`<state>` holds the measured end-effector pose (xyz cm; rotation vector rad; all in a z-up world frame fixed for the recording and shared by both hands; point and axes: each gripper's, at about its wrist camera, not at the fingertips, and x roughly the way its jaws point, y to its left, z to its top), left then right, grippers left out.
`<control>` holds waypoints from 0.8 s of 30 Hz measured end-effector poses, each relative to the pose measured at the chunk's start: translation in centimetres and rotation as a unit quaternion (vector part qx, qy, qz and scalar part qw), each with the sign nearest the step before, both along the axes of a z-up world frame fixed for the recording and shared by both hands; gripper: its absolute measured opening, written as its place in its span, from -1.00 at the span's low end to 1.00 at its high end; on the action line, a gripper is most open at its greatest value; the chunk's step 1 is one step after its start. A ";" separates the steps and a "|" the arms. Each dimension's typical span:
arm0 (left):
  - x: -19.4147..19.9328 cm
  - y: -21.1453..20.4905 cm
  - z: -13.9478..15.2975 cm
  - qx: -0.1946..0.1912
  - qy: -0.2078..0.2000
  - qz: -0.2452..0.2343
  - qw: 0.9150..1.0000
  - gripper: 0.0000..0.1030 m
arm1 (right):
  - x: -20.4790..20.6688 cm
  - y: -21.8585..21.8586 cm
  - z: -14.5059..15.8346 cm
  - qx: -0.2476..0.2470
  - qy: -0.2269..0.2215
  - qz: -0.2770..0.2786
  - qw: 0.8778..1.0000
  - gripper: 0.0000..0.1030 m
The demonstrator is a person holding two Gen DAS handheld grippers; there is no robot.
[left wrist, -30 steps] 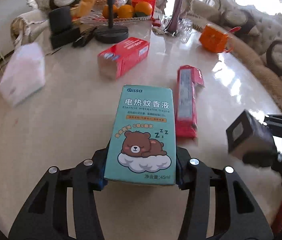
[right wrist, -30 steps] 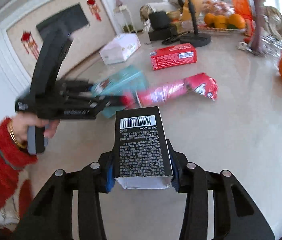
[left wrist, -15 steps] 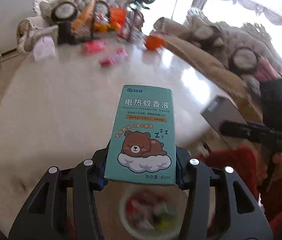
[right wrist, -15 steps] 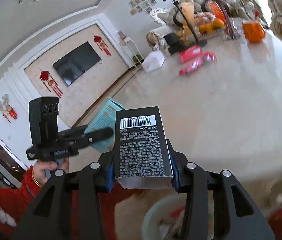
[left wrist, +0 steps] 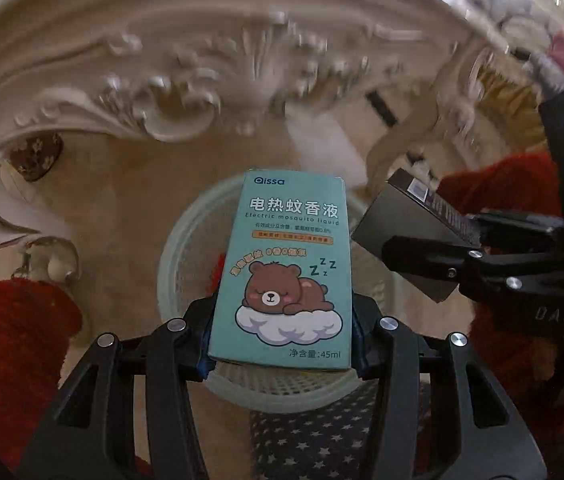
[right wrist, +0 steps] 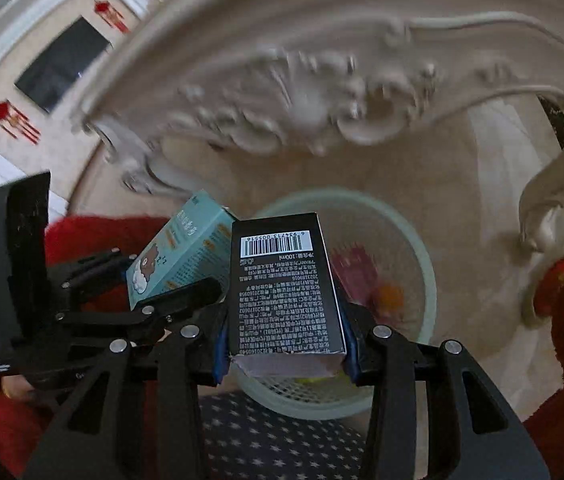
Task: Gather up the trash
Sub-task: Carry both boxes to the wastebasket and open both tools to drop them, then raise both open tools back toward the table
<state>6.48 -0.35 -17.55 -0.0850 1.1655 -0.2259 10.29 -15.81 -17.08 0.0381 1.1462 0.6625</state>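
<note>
Bin rim (left wrist: 170, 264) curves pale green directly under my left gripper (left wrist: 282, 340), which is clamped on the teal bear box (left wrist: 286, 264). My right gripper (right wrist: 286, 344) pinches the black barcode box (right wrist: 282, 292) above the same basket (right wrist: 422, 280), just beside the other. Ahead and above both, the carved white surface edge (left wrist: 154, 92) overhangs; its curled leg (right wrist: 546, 216) stands right of the right gripper. Trash lies in the basket.

open bin mouth (left wrist: 186, 248) below, carved table edge (left wrist: 154, 92) beyond
</note>
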 end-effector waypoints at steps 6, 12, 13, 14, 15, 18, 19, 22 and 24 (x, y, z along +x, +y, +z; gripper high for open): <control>0.4 0.4 -2.6 0.016 0.047 0.024 0.998 0.53 | 0.5 0.3 -2.0 -0.035 0.011 -0.021 0.999 -0.03; 0.1 1.2 -2.9 0.034 0.048 0.043 0.997 0.64 | 0.4 -0.9 -3.7 -0.047 0.029 -0.050 0.997 0.67; 0.1 1.1 -2.8 0.036 0.044 0.041 0.998 0.68 | 0.5 -1.1 -3.8 -0.048 0.031 -0.051 0.997 0.67; 0.1 1.0 -2.7 0.034 0.043 0.039 0.998 0.68 | 0.4 -1.1 -3.8 -0.048 0.031 -0.053 0.997 0.67; 0.0 1.0 -2.7 0.034 0.042 0.037 0.998 0.68 | 0.3 -1.1 -3.6 -0.048 0.028 -0.055 0.997 0.67; 0.1 0.9 -2.5 0.035 0.038 0.031 0.998 0.68 | 0.1 -1.2 -3.2 -0.048 0.020 -0.059 0.997 0.67; 0.2 0.8 -2.3 0.034 0.036 0.030 0.998 0.68 | 0.0 -1.2 -2.9 -0.048 0.015 -0.059 0.997 0.67; 0.2 0.6 -1.8 0.032 0.027 0.027 0.999 0.68 | -0.8 -1.0 -1.2 -0.046 -0.015 -0.056 0.997 0.67; -0.2 0.8 -0.5 0.029 0.004 0.028 0.999 0.68 | -1.5 -1.0 0.7 -0.037 -0.049 -0.052 0.997 0.67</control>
